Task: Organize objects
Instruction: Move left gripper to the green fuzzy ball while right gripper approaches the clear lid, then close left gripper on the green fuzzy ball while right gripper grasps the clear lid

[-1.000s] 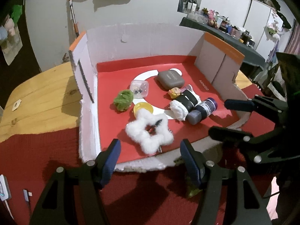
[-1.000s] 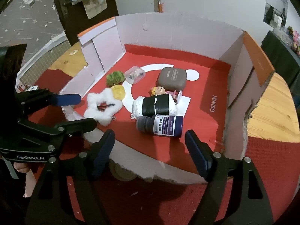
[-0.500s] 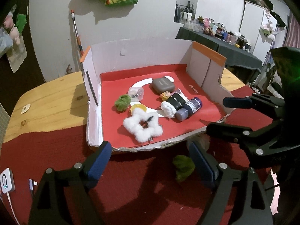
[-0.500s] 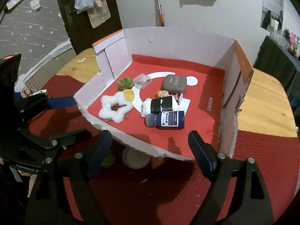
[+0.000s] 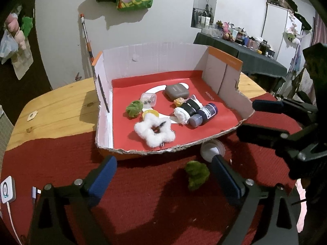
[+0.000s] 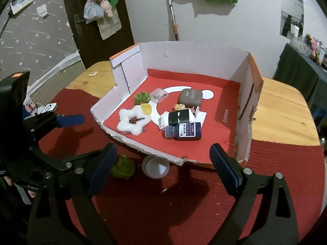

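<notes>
Opening with nothing between their jaws, left gripper [image 5: 163, 175] and right gripper [image 6: 163, 165] face the box [image 5: 151, 61] just ahead.

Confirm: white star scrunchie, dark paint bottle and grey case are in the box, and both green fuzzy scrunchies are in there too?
Not quite. Only one green scrunchie is in the box; the other lies on the red cloth in front of it, as the left wrist view shows. The star scrunchie, paint bottle and grey case are inside.
</notes>
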### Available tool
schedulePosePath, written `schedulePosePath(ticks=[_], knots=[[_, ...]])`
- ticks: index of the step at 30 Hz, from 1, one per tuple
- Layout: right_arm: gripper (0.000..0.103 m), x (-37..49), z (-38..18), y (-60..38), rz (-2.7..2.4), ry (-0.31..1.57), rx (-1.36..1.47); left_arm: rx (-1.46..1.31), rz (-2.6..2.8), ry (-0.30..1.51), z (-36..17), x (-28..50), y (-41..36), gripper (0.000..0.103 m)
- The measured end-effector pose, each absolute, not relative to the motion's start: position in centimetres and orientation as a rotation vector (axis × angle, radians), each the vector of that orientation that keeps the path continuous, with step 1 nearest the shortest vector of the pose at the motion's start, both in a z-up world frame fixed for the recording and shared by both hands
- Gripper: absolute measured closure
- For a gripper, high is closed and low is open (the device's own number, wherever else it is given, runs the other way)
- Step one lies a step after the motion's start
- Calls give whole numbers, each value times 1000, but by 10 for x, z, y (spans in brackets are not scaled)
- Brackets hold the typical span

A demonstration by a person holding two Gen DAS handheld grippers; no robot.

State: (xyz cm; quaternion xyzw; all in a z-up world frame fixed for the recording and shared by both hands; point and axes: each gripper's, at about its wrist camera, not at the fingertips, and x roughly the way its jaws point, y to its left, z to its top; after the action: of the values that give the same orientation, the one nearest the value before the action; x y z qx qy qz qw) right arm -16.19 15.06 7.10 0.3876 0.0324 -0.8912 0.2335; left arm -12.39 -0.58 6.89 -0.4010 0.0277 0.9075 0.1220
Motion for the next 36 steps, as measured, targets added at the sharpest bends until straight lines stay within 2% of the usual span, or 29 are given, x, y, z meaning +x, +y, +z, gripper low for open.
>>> schedulePosePath(ticks=[23, 24, 25, 28, 29, 36], knots=[[9, -146, 38, 162, -2462, 19, 1131, -1174, 2588, 81, 48, -102, 8, 5], [10, -147, 36, 162, -2464, 19, 1136, -1175, 2584, 82, 47, -102, 9, 9], [10, -148, 34, 163, -2465, 18, 1143, -1179, 2578, 80, 45, -102, 10, 17], [29, -152, 27, 161, -2454, 28, 1165, -1213, 2537, 69, 37, -106, 14, 33], [33, -153, 26, 161, -2448, 33, 1172, -1226, 2528, 70, 34, -108, 16, 34], [33, -159, 15, 151, -2414, 90, 1196, -1258, 2485, 59, 21, -114, 23, 49]])
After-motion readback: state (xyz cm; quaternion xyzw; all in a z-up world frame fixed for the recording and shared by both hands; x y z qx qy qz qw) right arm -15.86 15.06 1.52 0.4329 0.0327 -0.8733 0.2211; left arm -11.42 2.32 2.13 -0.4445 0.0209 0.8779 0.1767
